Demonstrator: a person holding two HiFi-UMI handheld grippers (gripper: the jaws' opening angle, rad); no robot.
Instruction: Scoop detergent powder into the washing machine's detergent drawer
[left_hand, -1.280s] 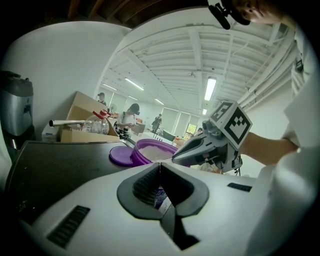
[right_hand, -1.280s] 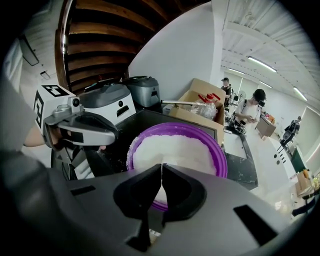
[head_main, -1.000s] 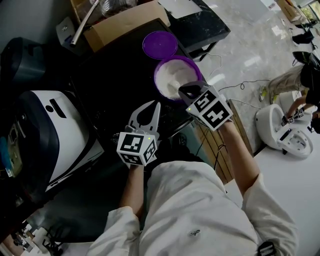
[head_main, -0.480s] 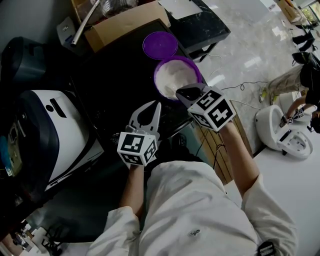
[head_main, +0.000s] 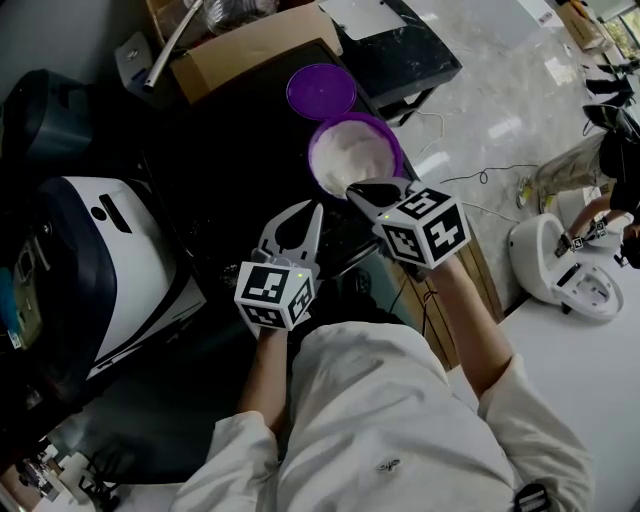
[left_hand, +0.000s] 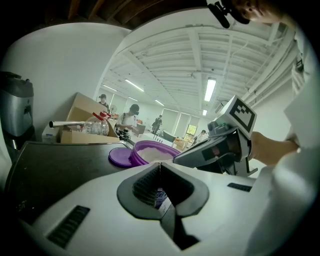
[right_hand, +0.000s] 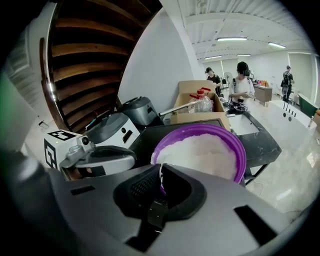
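Observation:
A purple tub full of white detergent powder stands on the dark worktop, and its purple lid lies just behind it. My right gripper hangs over the tub's near rim, jaws shut; in its own view the tips meet just in front of the powder. No scoop shows in them. My left gripper hovers left of the tub, shut and holding nothing. Further left stands the white washing machine; its drawer is not in sight.
A cardboard box with a bottle and a metal tube stands behind the lid. A black side table is at the back right. At the right edge a person sits on the floor, with cables nearby. A dark round appliance sits at the back left.
My right gripper has shifted left and slightly nearer, so its tips now sit lower over the tub's near rim. The left gripper has stayed still.

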